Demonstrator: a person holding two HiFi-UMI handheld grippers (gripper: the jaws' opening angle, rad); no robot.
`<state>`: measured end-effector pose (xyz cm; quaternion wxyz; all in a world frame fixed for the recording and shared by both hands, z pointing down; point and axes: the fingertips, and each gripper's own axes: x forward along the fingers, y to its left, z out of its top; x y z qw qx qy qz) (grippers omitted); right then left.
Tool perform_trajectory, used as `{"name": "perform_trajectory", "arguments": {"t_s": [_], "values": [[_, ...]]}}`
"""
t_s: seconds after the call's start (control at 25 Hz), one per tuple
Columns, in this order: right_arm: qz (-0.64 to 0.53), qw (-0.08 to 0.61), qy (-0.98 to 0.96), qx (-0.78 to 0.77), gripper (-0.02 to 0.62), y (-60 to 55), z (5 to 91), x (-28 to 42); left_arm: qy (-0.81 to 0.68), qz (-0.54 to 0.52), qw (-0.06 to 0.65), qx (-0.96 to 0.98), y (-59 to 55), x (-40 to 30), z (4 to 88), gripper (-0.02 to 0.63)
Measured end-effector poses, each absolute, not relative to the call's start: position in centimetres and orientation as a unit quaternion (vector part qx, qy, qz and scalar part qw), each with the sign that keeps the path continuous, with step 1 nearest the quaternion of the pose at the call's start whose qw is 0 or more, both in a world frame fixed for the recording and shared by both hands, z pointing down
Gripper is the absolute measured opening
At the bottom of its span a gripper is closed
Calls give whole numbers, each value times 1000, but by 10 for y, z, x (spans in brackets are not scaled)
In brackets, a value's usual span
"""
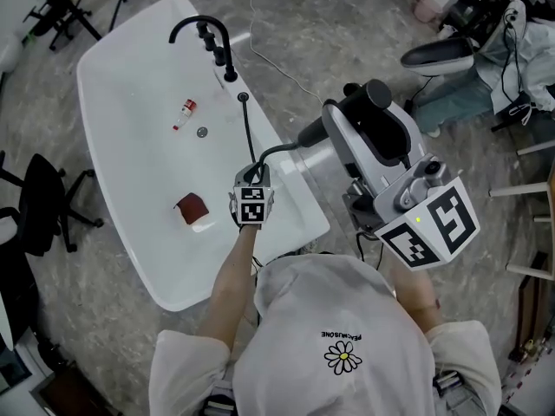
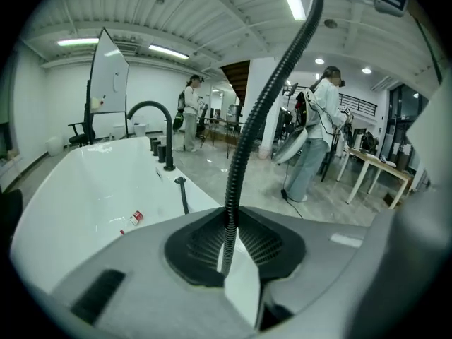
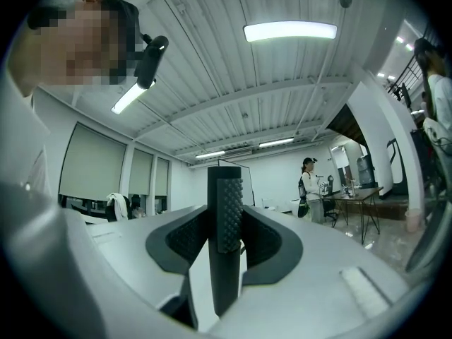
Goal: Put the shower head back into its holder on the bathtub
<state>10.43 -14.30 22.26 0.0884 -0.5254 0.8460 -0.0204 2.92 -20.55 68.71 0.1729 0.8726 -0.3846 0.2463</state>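
One white bathtub (image 1: 139,198), one black faucet (image 1: 204,33), one ribbed hose (image 2: 244,147), one shower head (image 3: 224,196). Two tongs: left tongs (image 2: 229,256) and right tongs (image 3: 224,249). Inside the tub lie one small red bottle (image 1: 186,108) and one dark red pad (image 1: 192,206). Two people stand behind: near person (image 2: 319,136), far person (image 2: 189,115).

We're in an open-plan lab/office: bathtub (image 1: 121,137) sits on bare concrete floor (image 1: 338,50) w/ office chairs (image 1: 39,202), whiteboard (image 2: 109,69), desks (image 2: 378,167), strip lights (image 3: 289,30), ppl (image 2: 316,136) standing about.
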Motion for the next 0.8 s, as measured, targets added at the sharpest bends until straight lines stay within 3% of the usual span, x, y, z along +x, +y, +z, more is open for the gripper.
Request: {"name": "perform_trajectory", "arguments": {"t_s": [0.48,0.8], "values": [[9,117,833,-541,140,-125,202,122,-483,105,29,869,-319,-11,507,54],[0,144,837,-528,140,-130,189,130,-473,32,-103,875,-352,9,362,54]]}}
